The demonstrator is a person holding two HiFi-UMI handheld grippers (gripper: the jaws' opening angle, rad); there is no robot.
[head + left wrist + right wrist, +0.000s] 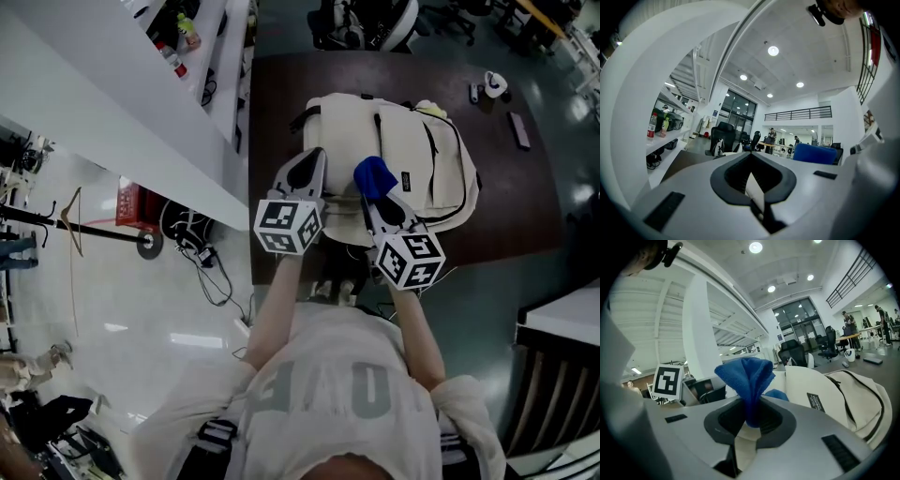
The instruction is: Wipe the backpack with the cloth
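Blue cloth (749, 376) is pinched in the right gripper (750, 416), at the near edge of the cream backpack (403, 150) on the brown table (281, 103). The left gripper (752, 183), just left, is clenched empty. The backpack's dark label (815, 401) is unreadable.

Left gripper (753, 174): jaws pressed together, nothing between them.
Right gripper (749, 420): jaws clamped on the blue cloth (746, 375).
Left forearm (278, 298): stretched forward.
Right forearm (419, 328): stretched forward, alongside the left.
Spacing: grippers near each other, apart.
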